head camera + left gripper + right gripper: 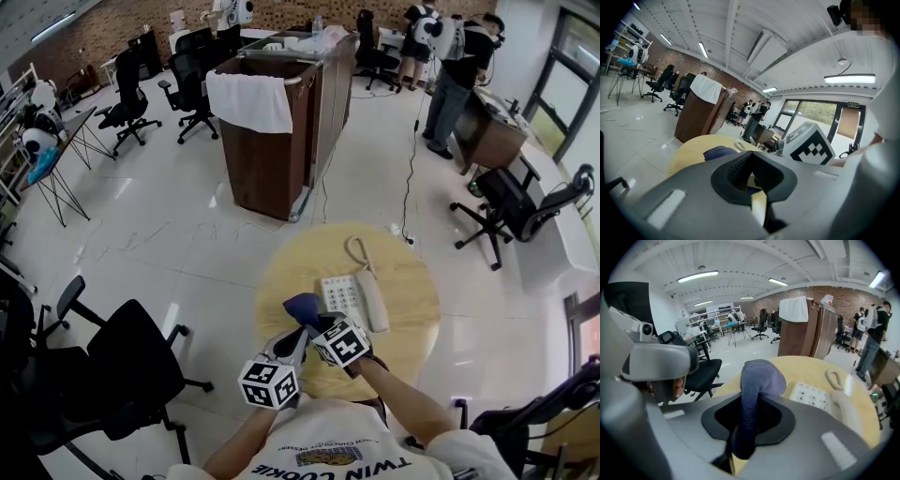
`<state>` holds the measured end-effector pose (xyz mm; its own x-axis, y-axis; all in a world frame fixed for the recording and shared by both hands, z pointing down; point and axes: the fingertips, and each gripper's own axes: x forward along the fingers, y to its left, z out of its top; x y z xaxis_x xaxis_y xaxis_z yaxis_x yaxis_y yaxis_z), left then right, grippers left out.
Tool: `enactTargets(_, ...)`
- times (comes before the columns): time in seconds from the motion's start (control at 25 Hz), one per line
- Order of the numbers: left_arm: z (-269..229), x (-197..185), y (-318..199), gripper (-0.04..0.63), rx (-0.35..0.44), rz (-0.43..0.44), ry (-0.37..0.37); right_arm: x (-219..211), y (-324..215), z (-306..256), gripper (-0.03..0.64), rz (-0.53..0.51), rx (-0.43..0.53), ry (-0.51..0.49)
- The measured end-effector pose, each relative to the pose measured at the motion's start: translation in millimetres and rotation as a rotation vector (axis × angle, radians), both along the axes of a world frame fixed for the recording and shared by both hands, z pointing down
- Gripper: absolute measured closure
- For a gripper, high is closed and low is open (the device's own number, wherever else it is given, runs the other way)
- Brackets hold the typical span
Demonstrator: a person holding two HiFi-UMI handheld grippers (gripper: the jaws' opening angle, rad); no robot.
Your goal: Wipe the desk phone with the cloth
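The right tongs (749, 420) are clamping a bunched blue cloth (758, 383), and the wad is standing up past the tips. The left tongs (750, 169) are sitting closed with nothing between them. In the head view, they are hanging just beside the right tongs (317, 325) over the near edge of the round table (417, 281). The cloth (302, 306) is hovering near the desk phone (343, 294) but, as far as I can tell, not touching it yet.

The main risk, as I judge it, is the pinch. Only a narrow fold is being held, so dragging the wad across the raised keypad (812, 397) could pull it loose. It could also fold it back so that the hard tips are scraping the keys.

Nothing is steadying the phone. With the left tongs (294, 345) idling, a firm wipe could be pushing the whole set across the smooth table top toward the far edge.

The handset (373, 300) is lying along the phone's right side. A sideways stroke could be knocking it out of place, and its coiled cord (357, 249) could be snagging the cloth.

The two tongs are also crowding each other and could bump together mid-stroke.
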<state>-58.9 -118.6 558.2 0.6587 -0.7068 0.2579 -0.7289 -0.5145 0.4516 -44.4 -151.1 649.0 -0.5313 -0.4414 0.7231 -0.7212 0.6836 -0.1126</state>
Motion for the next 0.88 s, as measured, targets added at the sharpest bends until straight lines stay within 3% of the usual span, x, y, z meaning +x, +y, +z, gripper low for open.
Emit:
enactTargets(0.32,1,7,7,0.601,-0.005,0.022,0.0,5,48,5,0.548,-0.025,0.01,0.003)
enactTargets(0.88,0,39,13,0.603,0.0,0.135,-0.008,50,96,21,0.548,0.029,0.013,-0.024)
